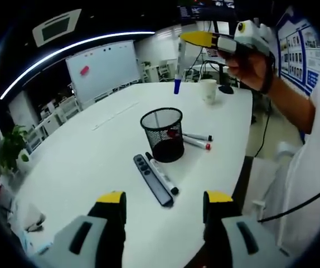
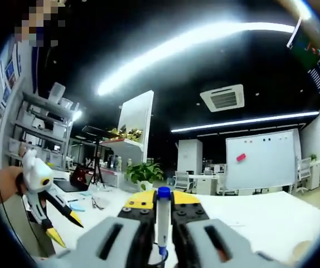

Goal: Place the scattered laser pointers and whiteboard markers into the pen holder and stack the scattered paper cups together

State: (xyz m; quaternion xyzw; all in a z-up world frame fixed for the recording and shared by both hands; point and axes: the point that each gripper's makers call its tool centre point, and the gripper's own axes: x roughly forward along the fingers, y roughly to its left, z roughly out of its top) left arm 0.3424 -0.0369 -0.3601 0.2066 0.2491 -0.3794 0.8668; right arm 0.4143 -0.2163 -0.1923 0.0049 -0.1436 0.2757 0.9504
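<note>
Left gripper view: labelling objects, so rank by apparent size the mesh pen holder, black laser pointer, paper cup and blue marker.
1. Mesh pen holder
2. Black laser pointer
3. Paper cup, farther off, so true size unsure
4. Blue marker, mostly hidden in the right hand-held gripper

A white table [image 1: 93,162] ran from the lower left of the left gripper view toward the upper centre. Behind it, in the upper left, stood a whiteboard [image 1: 103,68] with a pink patch on it, and office chairs [image 1: 59,109] lined the left side. A potted plant [image 1: 10,149] sat at the far left edge.

In the right gripper view, a whiteboard [image 2: 263,159] stood at right, a ceiling vent [image 2: 224,97] hung upper right, a leafy plant [image 2: 143,174] sat at centre, and shelving [image 2: 40,131] filled the left.
</note>
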